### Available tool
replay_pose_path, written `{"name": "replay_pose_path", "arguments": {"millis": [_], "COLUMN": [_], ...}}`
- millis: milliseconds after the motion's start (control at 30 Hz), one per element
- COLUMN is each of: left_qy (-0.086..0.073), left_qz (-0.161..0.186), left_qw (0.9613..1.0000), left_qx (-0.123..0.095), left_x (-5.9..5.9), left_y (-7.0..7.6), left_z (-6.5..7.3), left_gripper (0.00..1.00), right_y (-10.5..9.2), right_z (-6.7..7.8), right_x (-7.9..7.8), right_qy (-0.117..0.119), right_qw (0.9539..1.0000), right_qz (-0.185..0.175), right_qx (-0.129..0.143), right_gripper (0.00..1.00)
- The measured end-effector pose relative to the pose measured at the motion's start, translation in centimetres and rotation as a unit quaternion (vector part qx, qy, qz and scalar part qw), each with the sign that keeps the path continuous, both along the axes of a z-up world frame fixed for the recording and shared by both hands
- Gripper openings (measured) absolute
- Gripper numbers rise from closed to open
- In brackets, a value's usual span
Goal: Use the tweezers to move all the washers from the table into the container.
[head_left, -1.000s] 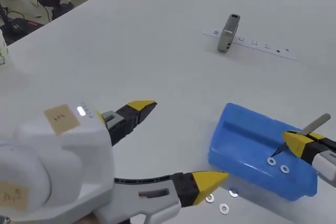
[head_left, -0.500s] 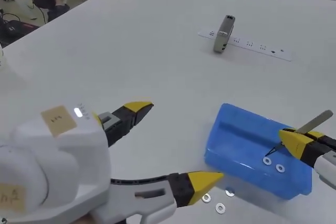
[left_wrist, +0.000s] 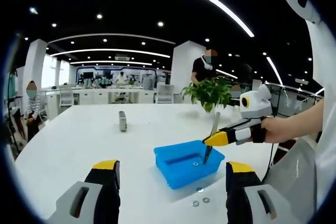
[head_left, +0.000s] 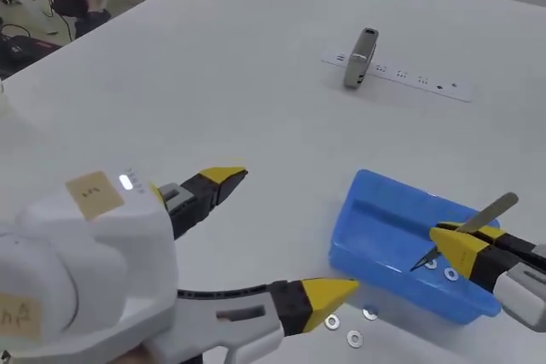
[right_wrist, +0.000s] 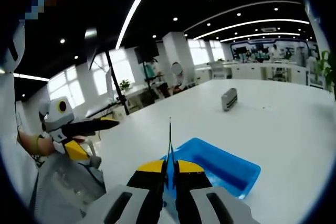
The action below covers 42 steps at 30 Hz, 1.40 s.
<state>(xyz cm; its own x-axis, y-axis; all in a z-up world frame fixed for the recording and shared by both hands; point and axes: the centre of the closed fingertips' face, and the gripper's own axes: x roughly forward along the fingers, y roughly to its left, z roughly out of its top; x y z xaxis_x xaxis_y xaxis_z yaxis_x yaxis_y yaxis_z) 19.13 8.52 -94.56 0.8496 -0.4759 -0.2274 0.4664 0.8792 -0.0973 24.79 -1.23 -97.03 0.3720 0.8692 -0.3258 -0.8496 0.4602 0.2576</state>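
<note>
Left claw (head_left: pixel 290 230): jaws spread wide and gripping nothing, parked off the container's left front corner. Probably held idle there to leave the other hand room. White plastic body, black jaws capped in yellow wedges.
Desk (head_left: pixel 213 83): smooth, matt white, flat, so thin parts lie flush and are hard to pinch.
Loose washers (head_left: pixel 354 339): three small flat metal rings, shiny, lying close together just in front of the container's front wall, beside the left claw's lower tip. They are not yet moved.
Grey block (head_left: pixel 359 57): rounded slab standing upright on a white strip, well behind the container, apart from the work.
Container (head_left: pixel 375 187): shallow blue plastic tray, rectangular with rounded corners and a glossy raised rim. It sat near the loose washers, likely to keep each carry short.
Washers inside (head_left: pixel 450 274): two rings resting flat on the container's floor, towards its right end.
Tweezers (head_left: pixel 493 210): slim grey metal, tapering to a dark point angled down into the container near the washers inside. Whether the tips pinched a washer could not be told.
Right claw (head_left: pixel 448 238): jaws squeezed together on the tweezers' mid-shank, over the container's right end, which keeps the handle sticking up behind and the point free.
</note>
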Motion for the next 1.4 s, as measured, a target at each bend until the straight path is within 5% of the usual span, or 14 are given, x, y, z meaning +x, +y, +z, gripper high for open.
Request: {"name": "replay_pose_path", "arguments": {"millis": [1067,1400], "left_qy": [0.008,0.009], "left_qz": [-0.002,-0.005], "left_qw": [1.0,0.9999], "left_qx": [0.003,0.003], "left_x": [0.0,-0.1], "left_y": [0.0,-0.1], "left_z": [-0.4,-0.4], "left_gripper": [0.83,0.83], "right_y": [2.6,2.8], "right_z": [-3.7,-5.1], "right_x": [-2.8,-3.3], "right_qy": [0.041,0.016], "right_qw": [0.9974,0.9955], "right_qz": [0.056,0.074], "right_qx": [-0.017,-0.056], "right_gripper": [0.04,0.04]}}
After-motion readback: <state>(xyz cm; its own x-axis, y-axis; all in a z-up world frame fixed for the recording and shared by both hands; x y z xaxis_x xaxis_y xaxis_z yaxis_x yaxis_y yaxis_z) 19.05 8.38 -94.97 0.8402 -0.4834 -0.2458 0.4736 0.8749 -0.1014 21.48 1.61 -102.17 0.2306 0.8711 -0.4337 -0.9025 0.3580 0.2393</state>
